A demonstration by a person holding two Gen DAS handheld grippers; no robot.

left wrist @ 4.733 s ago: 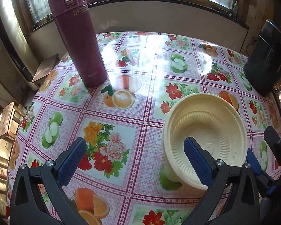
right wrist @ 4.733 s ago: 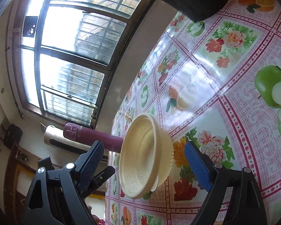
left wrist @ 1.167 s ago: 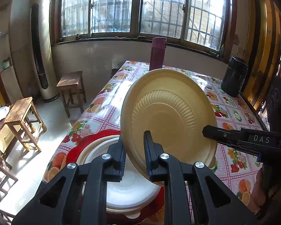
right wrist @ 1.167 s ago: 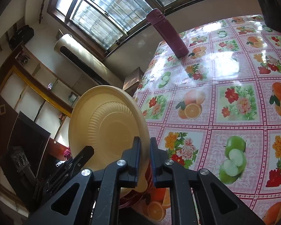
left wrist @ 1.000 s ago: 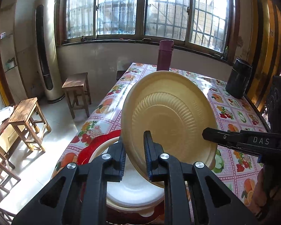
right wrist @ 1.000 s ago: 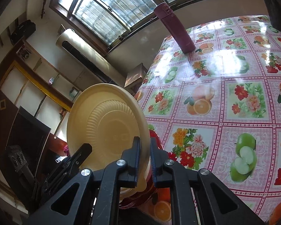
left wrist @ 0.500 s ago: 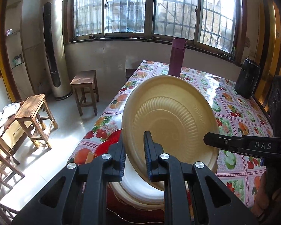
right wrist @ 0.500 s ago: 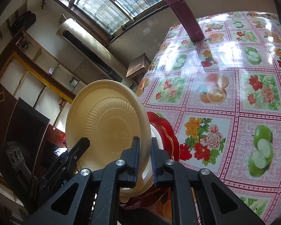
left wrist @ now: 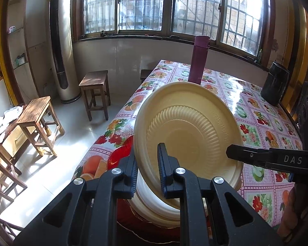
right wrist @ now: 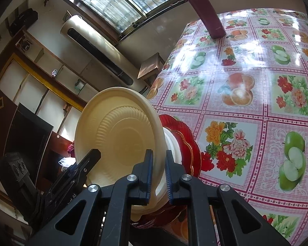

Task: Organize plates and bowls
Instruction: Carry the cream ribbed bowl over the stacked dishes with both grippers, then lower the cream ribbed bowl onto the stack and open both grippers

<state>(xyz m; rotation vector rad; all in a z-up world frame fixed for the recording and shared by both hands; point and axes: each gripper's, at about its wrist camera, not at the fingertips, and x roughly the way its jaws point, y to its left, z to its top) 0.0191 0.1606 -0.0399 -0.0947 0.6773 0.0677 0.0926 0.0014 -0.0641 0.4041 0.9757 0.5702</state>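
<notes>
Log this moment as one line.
left gripper: shut on cream bowl rim | right gripper: shut on same rim | bowl: tilted above stack on red plate

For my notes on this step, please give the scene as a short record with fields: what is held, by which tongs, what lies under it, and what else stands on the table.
held item: cream plastic plate, tilted on edge
left tongs: shut on the plate's rim
right tongs: shut on the rim at another spot
below the plate: white dishes stacked on a red plate
stack location: near corner of the table, on a fruit-and-flower cloth
also on table: maroon flask, upright; black container
</notes>
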